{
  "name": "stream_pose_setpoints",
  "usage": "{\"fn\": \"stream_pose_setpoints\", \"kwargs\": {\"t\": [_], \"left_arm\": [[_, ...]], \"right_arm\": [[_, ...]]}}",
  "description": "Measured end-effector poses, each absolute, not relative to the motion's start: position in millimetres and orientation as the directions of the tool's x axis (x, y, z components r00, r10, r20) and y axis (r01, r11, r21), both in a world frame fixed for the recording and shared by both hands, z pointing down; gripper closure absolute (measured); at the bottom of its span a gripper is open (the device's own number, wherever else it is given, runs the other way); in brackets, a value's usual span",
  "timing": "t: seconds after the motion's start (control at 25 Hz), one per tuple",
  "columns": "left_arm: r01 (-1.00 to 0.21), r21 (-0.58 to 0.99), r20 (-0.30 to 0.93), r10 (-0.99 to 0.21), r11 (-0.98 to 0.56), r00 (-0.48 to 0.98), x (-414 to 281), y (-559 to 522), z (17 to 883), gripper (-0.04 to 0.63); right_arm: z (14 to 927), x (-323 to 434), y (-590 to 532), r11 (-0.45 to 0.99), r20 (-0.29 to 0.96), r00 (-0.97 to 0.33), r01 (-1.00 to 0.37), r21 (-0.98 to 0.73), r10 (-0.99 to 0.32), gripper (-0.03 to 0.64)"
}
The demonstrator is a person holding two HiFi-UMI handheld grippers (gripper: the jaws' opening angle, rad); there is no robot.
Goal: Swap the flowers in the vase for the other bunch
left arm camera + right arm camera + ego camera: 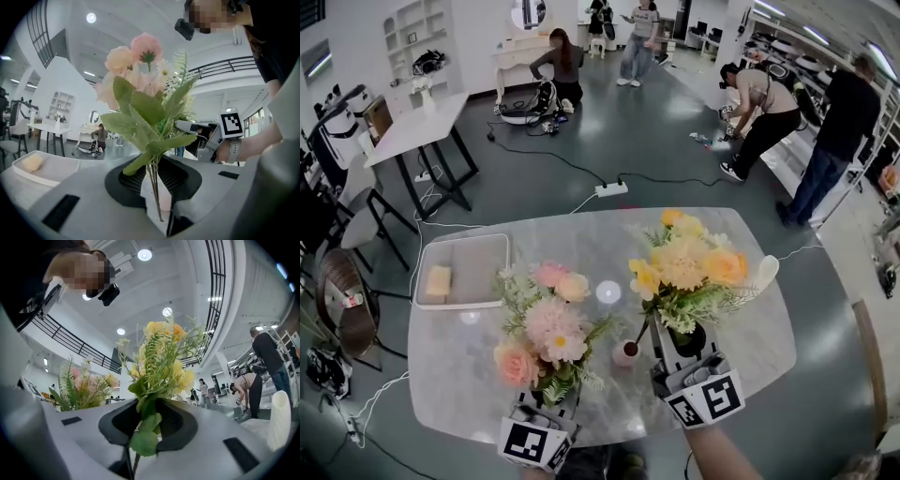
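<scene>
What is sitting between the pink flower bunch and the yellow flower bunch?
In the head view, a small pinkish pot sits on the pale marble tabletop between them, with a light reflection beyond it.

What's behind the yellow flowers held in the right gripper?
The white vase: its upper part shows just right of the yellow bunch in the head view. Its lower body and base are covered by the blooms and leaves.

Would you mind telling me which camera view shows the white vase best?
The right gripper view: the white vase stands upright at the right edge, unobstructed, with no flowers in it. The head view shows only part of it, past the yellow bunch. The left gripper view does not show it.
</scene>
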State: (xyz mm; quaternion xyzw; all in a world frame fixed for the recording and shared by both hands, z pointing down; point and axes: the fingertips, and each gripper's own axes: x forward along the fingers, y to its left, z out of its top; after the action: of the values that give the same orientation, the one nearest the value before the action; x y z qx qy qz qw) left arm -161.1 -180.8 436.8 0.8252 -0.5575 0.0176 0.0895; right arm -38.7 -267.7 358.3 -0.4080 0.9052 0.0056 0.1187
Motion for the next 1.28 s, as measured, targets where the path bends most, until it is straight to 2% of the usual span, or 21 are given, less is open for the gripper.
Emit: {"fn": "stream_pose_setpoints", "kwargs": {"t": [0.6, 1.28], "left_arm": [[-0.916, 0.161, 0.15, -0.909, -0.366, 0.389, -159.6, -192.4, 448.3, 0.509], [-0.912, 0.13, 0.17, -0.897, -0.389, 0.407, -165.3, -182.8, 464.2, 0.509]], "right_arm": [[418.7, -39.0, -258.8, 0.649, -0.133, -0.637, -0.755, -0.09, -0.759, 0.515], [463.6, -51.1, -236.3, 0.652, -0.107, -0.644, -0.754, -0.079, -0.757, 0.514]]}}
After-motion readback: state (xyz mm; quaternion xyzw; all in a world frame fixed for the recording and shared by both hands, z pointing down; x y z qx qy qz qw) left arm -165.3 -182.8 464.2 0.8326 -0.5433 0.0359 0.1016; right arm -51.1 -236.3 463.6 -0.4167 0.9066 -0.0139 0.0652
